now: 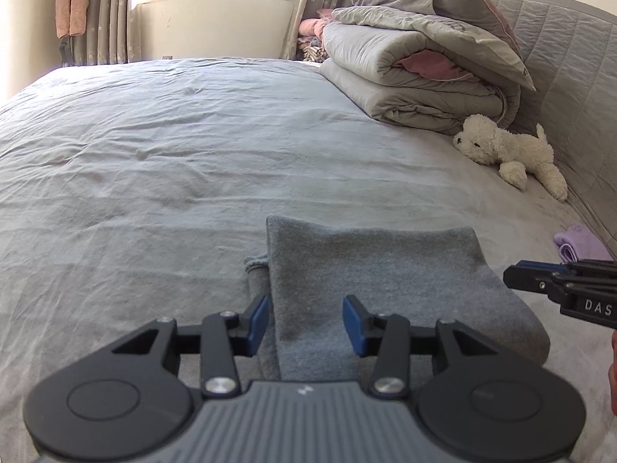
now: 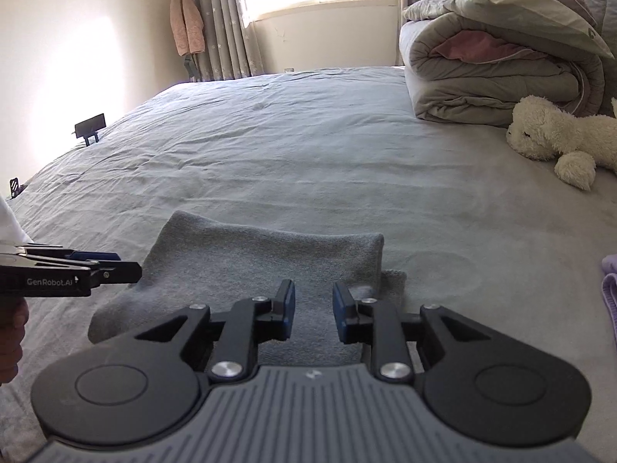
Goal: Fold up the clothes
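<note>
The folded grey garment (image 1: pixel 370 289) lay on the bed (image 1: pixel 154 154), well short of the plush dog (image 1: pixel 509 150). Both hand-held grippers, left (image 1: pixel 305 322) and right (image 2: pixel 314 310), hovered over it part-open and empty; judging by this, a fold was finished, and the next called for gripping an edge.

Grey fleece garment (image 1: pixel 370 281), folded into thick rectangle, lying flat on bed sheet (image 1: pixel 154 162).

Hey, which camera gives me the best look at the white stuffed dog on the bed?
The left wrist view: the white stuffed dog shows whole there, head to tail, lying beside the folded duvet. The right wrist view shows only its head and front paw; the frame edge cuts off its rear.
</note>
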Tool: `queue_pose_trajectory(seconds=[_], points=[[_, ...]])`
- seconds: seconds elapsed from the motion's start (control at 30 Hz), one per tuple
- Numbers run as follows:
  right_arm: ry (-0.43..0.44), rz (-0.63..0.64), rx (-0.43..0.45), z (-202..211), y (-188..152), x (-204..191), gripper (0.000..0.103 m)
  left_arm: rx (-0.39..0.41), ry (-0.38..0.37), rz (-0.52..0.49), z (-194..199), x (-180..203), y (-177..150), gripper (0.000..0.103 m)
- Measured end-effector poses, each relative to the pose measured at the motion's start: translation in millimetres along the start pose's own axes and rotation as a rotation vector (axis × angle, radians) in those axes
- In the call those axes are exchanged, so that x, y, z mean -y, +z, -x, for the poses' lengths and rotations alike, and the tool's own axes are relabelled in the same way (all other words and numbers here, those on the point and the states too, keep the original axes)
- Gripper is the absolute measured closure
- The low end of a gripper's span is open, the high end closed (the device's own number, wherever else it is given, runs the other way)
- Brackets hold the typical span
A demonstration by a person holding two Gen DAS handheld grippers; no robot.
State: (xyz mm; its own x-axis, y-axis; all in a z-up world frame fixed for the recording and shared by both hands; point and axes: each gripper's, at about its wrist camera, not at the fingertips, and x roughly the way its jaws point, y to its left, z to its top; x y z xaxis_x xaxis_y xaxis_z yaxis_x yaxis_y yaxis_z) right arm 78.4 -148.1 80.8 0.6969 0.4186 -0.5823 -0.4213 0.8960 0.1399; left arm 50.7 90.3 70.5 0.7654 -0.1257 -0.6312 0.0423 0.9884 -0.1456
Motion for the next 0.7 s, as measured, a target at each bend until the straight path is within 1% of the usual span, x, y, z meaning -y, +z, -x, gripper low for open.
queue_pose_trajectory(seconds=[0.1, 0.23, 0.33, 0.4, 0.47, 0.7], points=[[0.047, 0.032, -0.025, 0.3, -2.1, -11.9, 0.077, 0.015, -0.038, -0.029, 6.7, 13.3, -2.7, 0.059], [0.058, 0.062, -0.088, -12.7, -7.3, -23.1, 0.076, 0.006, -0.066, -0.068, 4.5, 27.4, -11.0, 0.059], [0.050, 0.086, -0.107, -17.0, -9.7, -27.5, 0.069, -0.028, -0.058, -0.072, -4.9, 31.3, -17.4, 0.056], [0.048, 0.090, -0.118, -19.6, -10.8, -28.0, 0.066, -0.036, -0.050, -0.068, -7.7, 31.1, -19.2, 0.049], [0.042, 0.087, -0.131, -22.6, -12.9, -26.6, 0.063, -0.040, -0.042, -0.065, -9.5, 30.8, -20.3, 0.046], [0.030, 0.107, -0.159, -31.3, -19.6, -30.4, 0.060, -0.079, -0.040, -0.016, -18.6, 26.7, -26.0, 0.045]])
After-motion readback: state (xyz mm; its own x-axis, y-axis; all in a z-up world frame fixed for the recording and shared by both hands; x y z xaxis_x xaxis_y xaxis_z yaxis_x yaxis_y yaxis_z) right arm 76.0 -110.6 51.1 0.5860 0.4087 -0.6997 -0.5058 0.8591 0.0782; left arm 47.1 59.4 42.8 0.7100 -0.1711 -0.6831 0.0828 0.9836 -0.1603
